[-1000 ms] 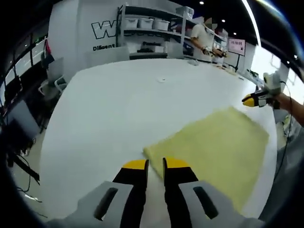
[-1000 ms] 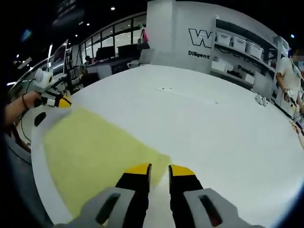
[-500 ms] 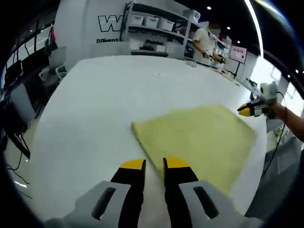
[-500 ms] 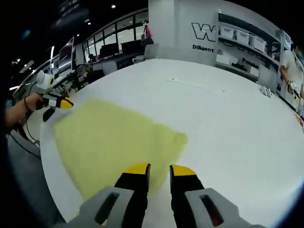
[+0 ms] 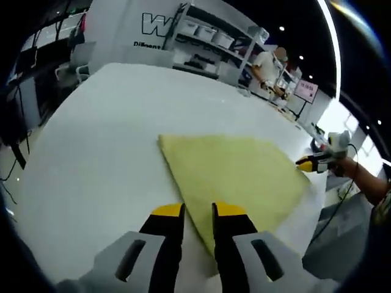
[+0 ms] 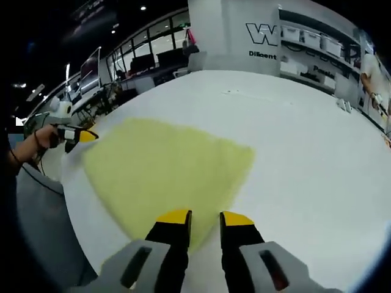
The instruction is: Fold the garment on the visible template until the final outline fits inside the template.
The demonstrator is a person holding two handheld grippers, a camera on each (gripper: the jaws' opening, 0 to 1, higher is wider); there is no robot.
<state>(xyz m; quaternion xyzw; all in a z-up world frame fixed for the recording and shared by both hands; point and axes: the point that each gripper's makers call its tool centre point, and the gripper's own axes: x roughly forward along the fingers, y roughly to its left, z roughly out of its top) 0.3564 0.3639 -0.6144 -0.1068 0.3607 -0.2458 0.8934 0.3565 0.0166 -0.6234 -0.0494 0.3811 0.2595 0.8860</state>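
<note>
While the yellow garment (image 5: pixel 235 173) lies flat and spread on the white desk (image 5: pixel 91 140), the left gripper (image 5: pixel 198 210) hovers at its near edge, black jaws with yellow tips slightly parted and holding nothing, the cloth's border running just between and past the tips. Over in the right gripper view, the right gripper (image 6: pixel 205 215) sits at the opposite near edge of the same garment (image 6: pixel 168 168), jaws likewise a little apart and empty, the fabric fanning out ahead and to the left across the desk (image 6: pixel 305 152). Each gripper shows up in the other's view too: the right one (image 5: pixel 313 162) at the far corner of the cloth, held by a hand, and the left one (image 6: pixel 78 135) at the cloth's far left corner. Shelving with bins (image 5: pixel 208 39) and a person (image 5: pixel 269 67) stand beyond the desk.
</note>
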